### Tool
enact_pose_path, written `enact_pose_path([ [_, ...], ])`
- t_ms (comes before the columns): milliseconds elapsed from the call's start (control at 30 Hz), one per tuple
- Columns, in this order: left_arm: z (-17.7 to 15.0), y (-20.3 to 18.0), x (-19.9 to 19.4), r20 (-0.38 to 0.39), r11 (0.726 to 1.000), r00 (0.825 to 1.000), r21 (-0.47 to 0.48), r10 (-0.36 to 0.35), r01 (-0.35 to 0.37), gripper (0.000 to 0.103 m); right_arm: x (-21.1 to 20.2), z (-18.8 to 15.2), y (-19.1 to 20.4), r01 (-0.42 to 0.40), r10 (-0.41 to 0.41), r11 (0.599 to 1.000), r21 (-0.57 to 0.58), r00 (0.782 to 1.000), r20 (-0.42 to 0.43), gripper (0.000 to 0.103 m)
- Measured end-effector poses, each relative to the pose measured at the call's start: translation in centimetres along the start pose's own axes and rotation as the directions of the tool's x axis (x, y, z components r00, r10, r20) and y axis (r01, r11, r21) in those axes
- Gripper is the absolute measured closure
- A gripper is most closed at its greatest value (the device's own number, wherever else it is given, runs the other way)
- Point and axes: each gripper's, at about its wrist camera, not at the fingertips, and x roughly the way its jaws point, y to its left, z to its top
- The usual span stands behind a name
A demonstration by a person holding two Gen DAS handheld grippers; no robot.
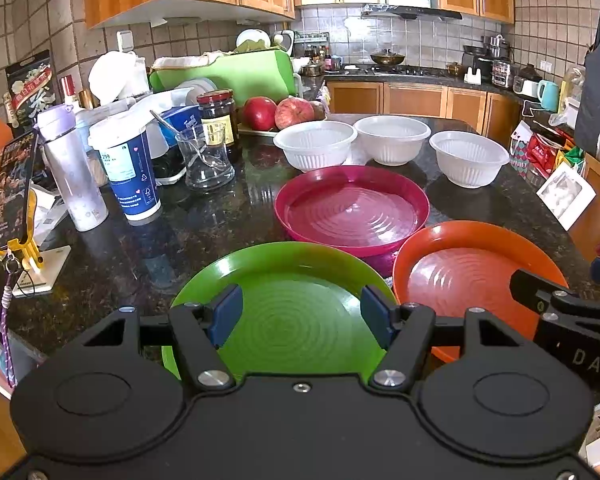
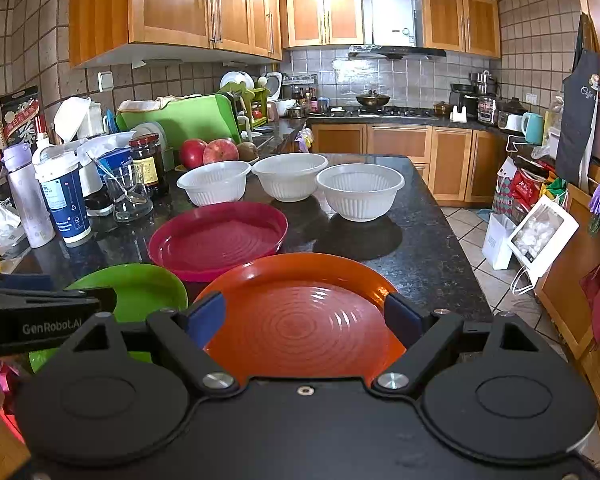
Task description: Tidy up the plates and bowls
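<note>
Left wrist view first: our left tongs [image 1: 302, 318] hover with jaws well apart and nothing between the blue pads, poised over the round green plastic plate [image 1: 292, 316], which lies flat on the dark speckled stone bench [image 1: 204, 224]. We take that plate as our landmark. Our right tongs [image 2: 304, 320] stand just as wide and equally empty, above the round orange plastic plate [image 2: 304, 320] just to the right of the green one.

Behind the green plate, touching or nearly touching both rims, sits the round magenta plastic plate [image 1: 352, 208]. Farther back from the green plate three white ribbed plastic bowls [image 1: 315, 146] [image 1: 392, 138] [image 1: 469, 158] stand in a loose row, upright and apart from each other.

We judge nothing is stacked yet: plates laid out singly in front, bowls behind, so each tongs can take the rim nearest it. Clutter to the back left of the green plate, a blue paper cup [image 1: 126, 176] and a dark glass jar [image 1: 219, 120], leaves the right side freer for stacking.
</note>
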Motion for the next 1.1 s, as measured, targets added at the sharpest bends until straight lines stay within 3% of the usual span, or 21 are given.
enact_pose_path([
  [200, 0.2, 0.0, 0.2, 0.000, 1.000, 1.000, -0.006, 0.005, -0.005, 0.035, 0.1, 0.2, 0.1, -0.002, 0.002, 1.000, 0.003, 1.000, 0.008, 0.013],
  [467, 0.0, 1.1, -1.5, 0.089, 0.997, 0.996, -0.080, 0.015, -0.008, 0.035, -0.3, 0.3, -0.1, 0.009, -0.009, 1.000, 0.001, 0.995, 0.095, 0.013],
  [733, 0.6, 2.4, -0.7, 0.020, 0.992, 0.997, -0.107, -0.070, 0.072, 0.035, 1.0, 0.8, -0.1, 0.048, -0.046, 0.999, -0.023, 0.995, 0.093, 0.014],
  [833, 1.5, 3.5, -1.2, 0.058, 0.990, 0.997, -0.126, -0.056, 0.063, 0.035, 1.4, 1.0, 0.2, 0.059, -0.056, 0.998, -0.028, 0.992, 0.117, 0.019],
  [1100, 5.6, 8.0, -2.0, 0.164, 0.977, 0.984, -0.187, -0.069, 0.100, 0.034, 1.7, 3.0, 1.1, 0.052, -0.055, 0.998, 0.020, 0.972, 0.226, 0.020],
])
